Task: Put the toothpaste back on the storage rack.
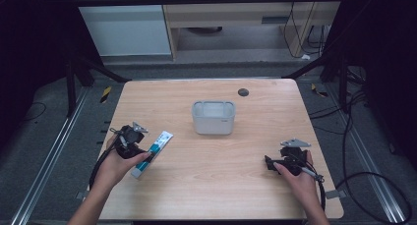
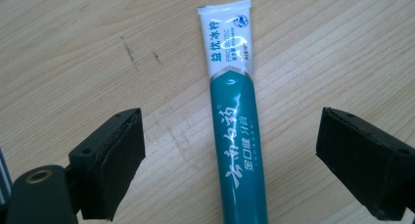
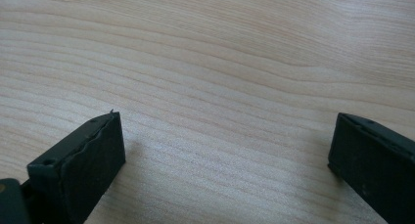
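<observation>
Toothpaste tube (image 2: 238, 131): cap end cut off by bottom edge in left gripper view. Grey bin (image 1: 213, 117) contents too dim to tell.

Toothpaste tube (image 2: 238, 136) – teal body, white crimped end – lies flat on the wood, between my open jaws, untouched, its crimped end pointing away.

The light wooden table (image 1: 255, 190) stands on grey carpet floor (image 1: 54, 117). Metal floor rails (image 1: 44, 168) run along its left and right. Black cables (image 1: 373, 181) lie at right. A pale cabinet (image 1: 236, 18) stands beyond the far edge.
</observation>
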Demonstrator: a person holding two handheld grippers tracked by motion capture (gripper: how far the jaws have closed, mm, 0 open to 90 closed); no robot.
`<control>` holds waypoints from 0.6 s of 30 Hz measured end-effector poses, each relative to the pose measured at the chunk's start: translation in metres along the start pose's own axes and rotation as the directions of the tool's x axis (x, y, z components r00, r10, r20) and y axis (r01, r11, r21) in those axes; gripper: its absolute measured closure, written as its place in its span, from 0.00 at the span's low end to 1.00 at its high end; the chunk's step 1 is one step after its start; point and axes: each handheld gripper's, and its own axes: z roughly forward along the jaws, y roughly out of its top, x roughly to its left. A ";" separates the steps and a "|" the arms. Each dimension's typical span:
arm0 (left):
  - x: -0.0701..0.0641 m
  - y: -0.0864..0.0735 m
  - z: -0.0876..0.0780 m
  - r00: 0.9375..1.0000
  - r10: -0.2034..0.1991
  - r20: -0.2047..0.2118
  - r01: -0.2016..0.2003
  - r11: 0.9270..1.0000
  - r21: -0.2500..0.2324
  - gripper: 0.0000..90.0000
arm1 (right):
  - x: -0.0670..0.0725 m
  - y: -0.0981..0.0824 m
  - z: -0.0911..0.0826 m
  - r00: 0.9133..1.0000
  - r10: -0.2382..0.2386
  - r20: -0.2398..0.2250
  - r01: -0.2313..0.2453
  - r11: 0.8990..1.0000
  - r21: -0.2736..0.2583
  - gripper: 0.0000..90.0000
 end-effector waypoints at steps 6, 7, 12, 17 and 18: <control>-0.002 0.010 0.006 1.000 0.018 0.007 -0.018 0.999 0.033 0.19 | 0.000 0.000 0.000 1.000 0.001 -0.001 -0.001 1.000 -0.001 0.01; -0.003 0.012 0.007 1.000 0.020 0.008 -0.020 0.999 0.040 0.21 | 0.000 0.000 0.000 1.000 0.001 0.000 -0.001 1.000 0.000 0.01; -0.004 0.017 0.013 1.000 0.013 0.028 -0.015 0.998 0.068 0.29 | 0.000 0.000 0.000 1.000 0.002 -0.001 -0.002 1.000 -0.001 0.01; -0.004 0.021 0.018 0.999 0.012 0.041 -0.016 0.996 0.093 0.37 | 0.000 0.000 0.000 1.000 0.001 -0.001 -0.001 1.000 -0.001 0.01; -0.004 0.021 0.020 0.999 0.014 0.043 -0.018 0.995 0.099 0.39 | 0.000 0.000 0.000 1.000 -0.001 0.000 0.001 1.000 0.000 0.01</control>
